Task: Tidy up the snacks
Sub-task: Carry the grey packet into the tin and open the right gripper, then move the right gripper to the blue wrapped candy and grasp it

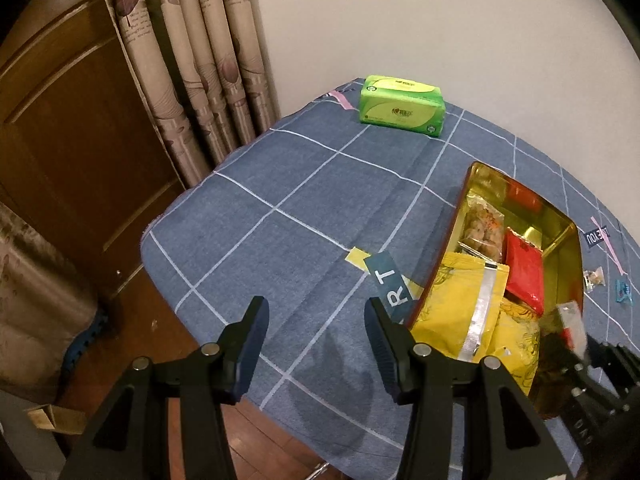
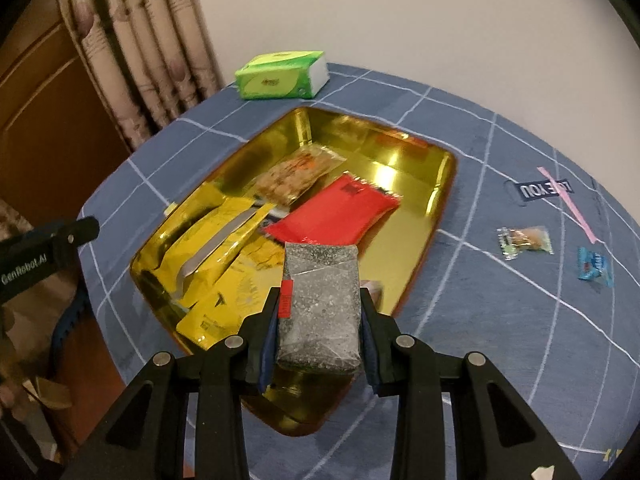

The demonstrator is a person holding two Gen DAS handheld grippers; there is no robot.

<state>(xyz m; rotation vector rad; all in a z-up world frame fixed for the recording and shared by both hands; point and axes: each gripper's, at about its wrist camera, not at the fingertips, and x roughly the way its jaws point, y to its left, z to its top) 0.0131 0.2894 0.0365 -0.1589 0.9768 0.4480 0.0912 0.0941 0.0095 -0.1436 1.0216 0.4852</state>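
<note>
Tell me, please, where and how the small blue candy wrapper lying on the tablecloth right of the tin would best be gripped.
Probably across the blue candy wrapper's plump middle, coming straight down from above: it lies flat on the tablecloth, apart from the clear-wrapped candy, so both its long edges are free for the fingers. Its twisted ends look too thin.

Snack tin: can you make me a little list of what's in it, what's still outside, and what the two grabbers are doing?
container: gold tin on blue checked tablecloth
inside tin: yellow packets, red packet, clear packet of brown snacks
right gripper: shut on a grey speckled packet, held over the tin's near end
left gripper: open, empty, beside the tin
still outside: two small sweets
also on table: green tissue pack
</note>
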